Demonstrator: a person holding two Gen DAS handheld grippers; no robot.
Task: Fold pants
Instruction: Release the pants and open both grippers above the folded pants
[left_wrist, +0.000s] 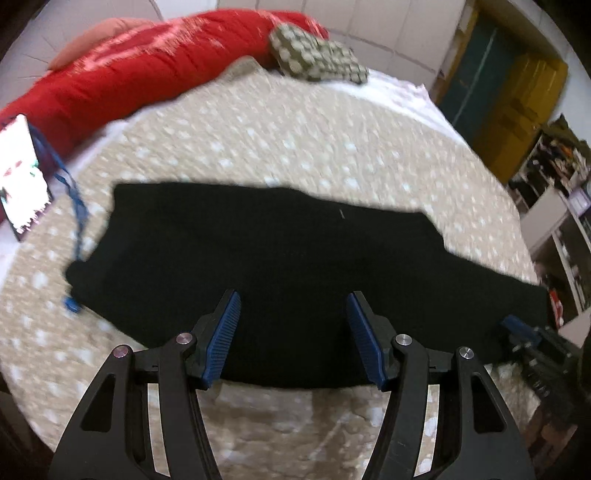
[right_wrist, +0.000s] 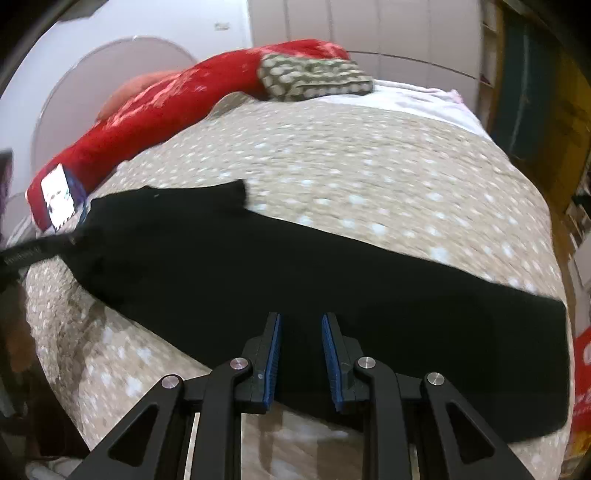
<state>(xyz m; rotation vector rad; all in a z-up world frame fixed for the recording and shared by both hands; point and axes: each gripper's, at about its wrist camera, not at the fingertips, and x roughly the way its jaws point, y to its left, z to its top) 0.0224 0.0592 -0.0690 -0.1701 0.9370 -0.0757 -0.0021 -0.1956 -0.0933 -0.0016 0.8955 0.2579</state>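
Black pants (left_wrist: 280, 251) lie flat across a beige spotted bedspread (left_wrist: 295, 140), stretched left to right, legs folded together. My left gripper (left_wrist: 293, 306) is open wide and empty, hovering over the near edge of the pants' middle. The right gripper's blue tip shows at the far right of the left wrist view (left_wrist: 517, 326). In the right wrist view the pants (right_wrist: 295, 273) run diagonally, and my right gripper (right_wrist: 301, 321) hovers over their near edge, its jaws a narrow gap apart with nothing between them.
A red blanket (left_wrist: 147, 70) and a green spotted pillow (left_wrist: 317, 55) lie at the bed's far side. A lit phone (left_wrist: 22, 177) with a blue lanyard (left_wrist: 74, 206) sits at the left. Shelves (left_wrist: 554, 206) and a yellow door (left_wrist: 524, 107) stand beyond the bed's right edge.
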